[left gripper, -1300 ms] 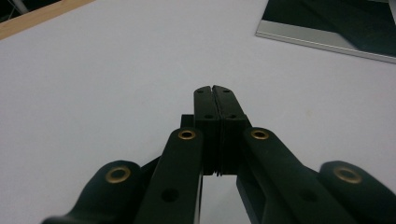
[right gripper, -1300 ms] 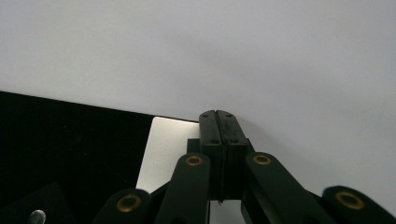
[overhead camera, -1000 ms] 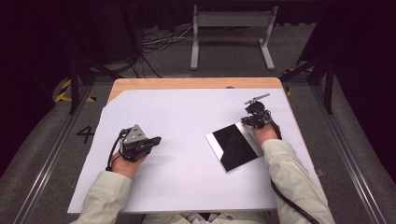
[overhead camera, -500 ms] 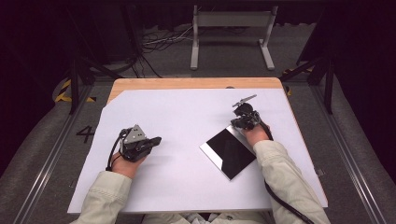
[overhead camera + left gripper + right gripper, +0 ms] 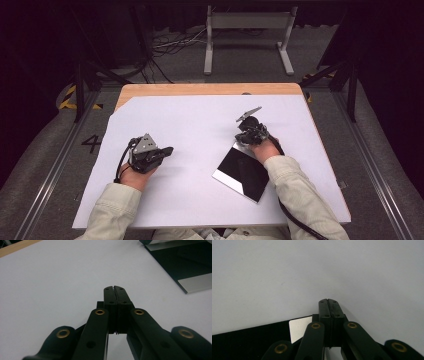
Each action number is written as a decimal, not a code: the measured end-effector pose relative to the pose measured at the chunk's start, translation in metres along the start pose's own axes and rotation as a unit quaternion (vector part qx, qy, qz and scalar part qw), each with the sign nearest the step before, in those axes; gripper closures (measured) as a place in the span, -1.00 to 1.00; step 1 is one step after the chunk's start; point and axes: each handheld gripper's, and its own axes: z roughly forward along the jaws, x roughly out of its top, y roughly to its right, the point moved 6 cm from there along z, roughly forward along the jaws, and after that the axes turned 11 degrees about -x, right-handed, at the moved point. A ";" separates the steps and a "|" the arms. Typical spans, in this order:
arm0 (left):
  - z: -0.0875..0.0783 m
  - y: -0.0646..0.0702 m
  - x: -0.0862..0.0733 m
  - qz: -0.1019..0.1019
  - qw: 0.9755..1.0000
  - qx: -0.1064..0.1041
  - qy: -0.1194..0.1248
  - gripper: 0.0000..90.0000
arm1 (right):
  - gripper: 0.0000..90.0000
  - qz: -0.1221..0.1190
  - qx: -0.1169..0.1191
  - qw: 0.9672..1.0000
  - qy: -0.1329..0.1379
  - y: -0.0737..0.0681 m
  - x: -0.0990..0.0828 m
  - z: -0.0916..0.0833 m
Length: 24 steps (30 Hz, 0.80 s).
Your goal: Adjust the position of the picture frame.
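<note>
- The black sheet (image 5: 242, 172) lay flat on the white table cover (image 5: 200, 125), right of centre — one pale corner of it reached up under the right hand.
- The right gripper (image 5: 248, 131) rested at that far corner, jaws pressed together; whether they pinched the sheet's edge could not be told.
- The left gripper (image 5: 162, 150) sat on the cover well apart from the sheet — its jaws pressed together on nothing.
</note>
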 end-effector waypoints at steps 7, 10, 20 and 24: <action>0.000 0.000 0.000 0.000 1.000 -0.001 0.001 0.96 | 1.00 -0.006 0.004 1.000 0.025 -0.004 0.004 -0.008; 0.000 -0.001 0.000 0.001 1.000 -0.001 0.001 0.96 | 1.00 -0.007 0.009 0.999 0.040 -0.007 0.004 -0.020; 0.002 0.001 0.000 -0.002 1.000 -0.003 -0.001 0.95 | 1.00 -0.019 0.064 0.996 0.067 -0.026 -0.012 -0.064; 0.002 0.000 -0.001 -0.001 1.000 -0.003 -0.002 0.95 | 1.00 -0.025 0.074 0.995 0.063 -0.031 -0.021 -0.072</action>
